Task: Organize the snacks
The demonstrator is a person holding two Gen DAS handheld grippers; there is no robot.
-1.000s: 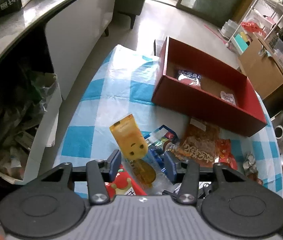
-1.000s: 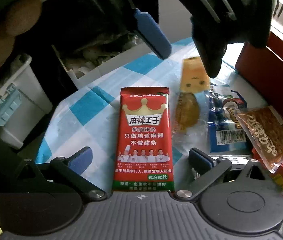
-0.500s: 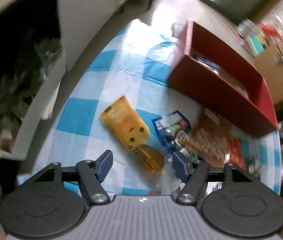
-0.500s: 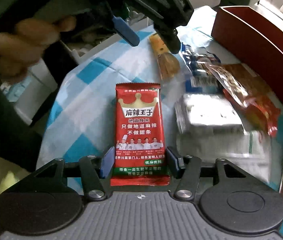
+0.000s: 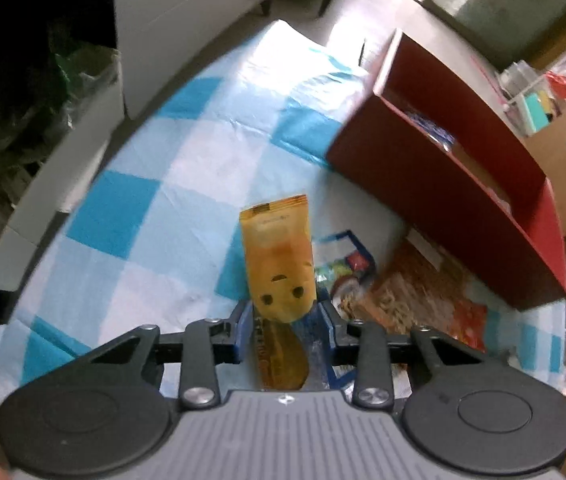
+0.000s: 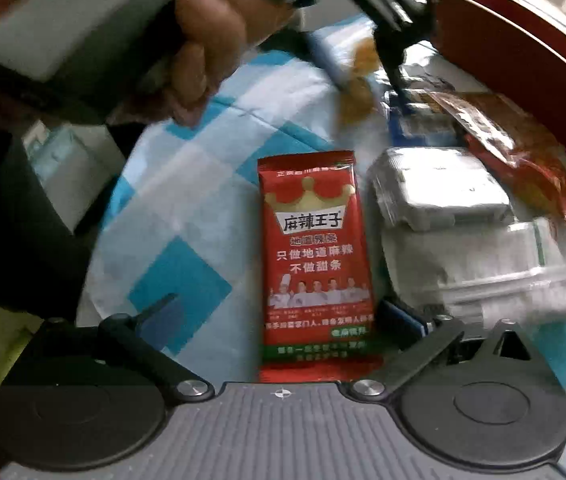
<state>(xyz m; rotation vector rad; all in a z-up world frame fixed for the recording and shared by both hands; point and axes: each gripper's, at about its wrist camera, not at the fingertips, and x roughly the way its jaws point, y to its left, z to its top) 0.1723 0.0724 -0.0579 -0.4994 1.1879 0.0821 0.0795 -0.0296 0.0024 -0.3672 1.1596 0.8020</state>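
Closing its blue jaws, the left gripper (image 5: 283, 330) comes in on a yellow snack pack (image 5: 281, 264) with a little face on it; the pack sits between the pads, but I cannot tell if they press on it. Nearby, the right gripper (image 6: 283, 318) is opening wide over a red snack pack (image 6: 315, 256) that lies flat on the blue and white checked cloth (image 5: 155, 184), and its pads do not touch the pack. Just beside the red pack lies a silver pack (image 6: 439, 192). Past the yellow one are a blue pack (image 5: 345, 264) and an orange pack (image 5: 423, 300). Farther back stands the red box (image 5: 459, 184) with a few snacks inside.
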